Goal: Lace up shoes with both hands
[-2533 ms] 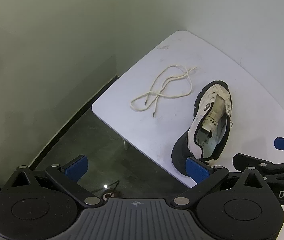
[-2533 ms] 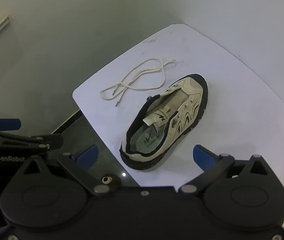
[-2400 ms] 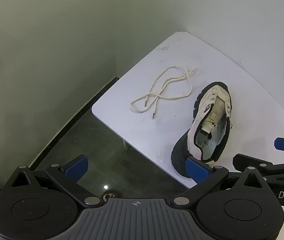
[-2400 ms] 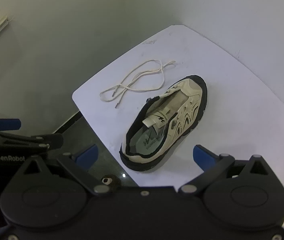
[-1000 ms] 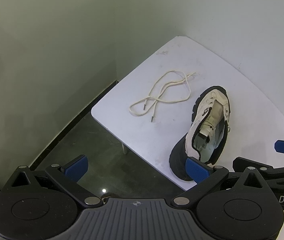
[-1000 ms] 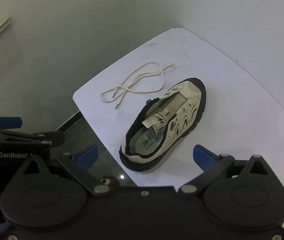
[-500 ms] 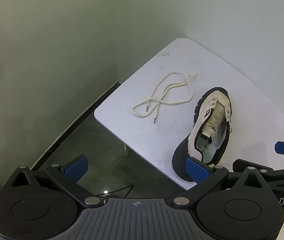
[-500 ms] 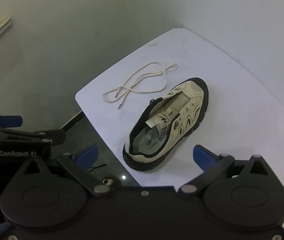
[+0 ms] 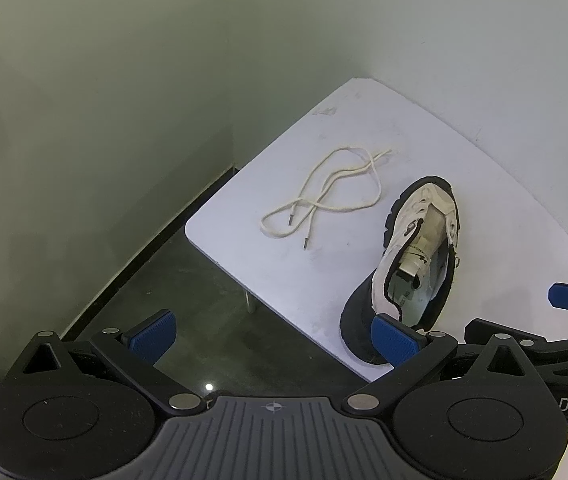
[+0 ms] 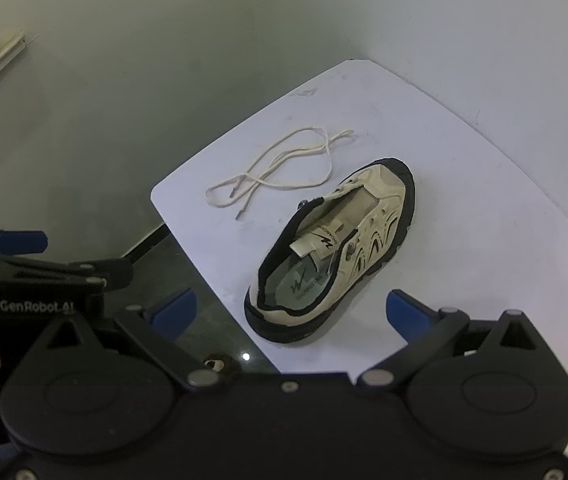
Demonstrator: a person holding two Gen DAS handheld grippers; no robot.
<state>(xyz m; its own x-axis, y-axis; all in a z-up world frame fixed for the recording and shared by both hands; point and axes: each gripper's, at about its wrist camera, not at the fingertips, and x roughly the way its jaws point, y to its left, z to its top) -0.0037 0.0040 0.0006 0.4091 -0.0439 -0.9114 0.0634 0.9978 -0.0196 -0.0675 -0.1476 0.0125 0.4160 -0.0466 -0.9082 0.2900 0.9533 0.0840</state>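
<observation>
A beige shoe with a black sole lies unlaced on a white table, toe away from me. A cream lace lies loose in loops on the table left of the shoe, apart from it. My left gripper is open and empty, held above the floor and the table's near edge. My right gripper is open and empty, held above the shoe's heel. Each gripper shows at the edge of the other's view.
The table stands in a corner against pale walls. Dark floor lies left of and below the table's near edge. A table leg shows under the edge.
Both grippers have drifted slightly; the table and shoe sit a little to the right in both views. Shoe and lace have not moved. Both grippers stay open.
</observation>
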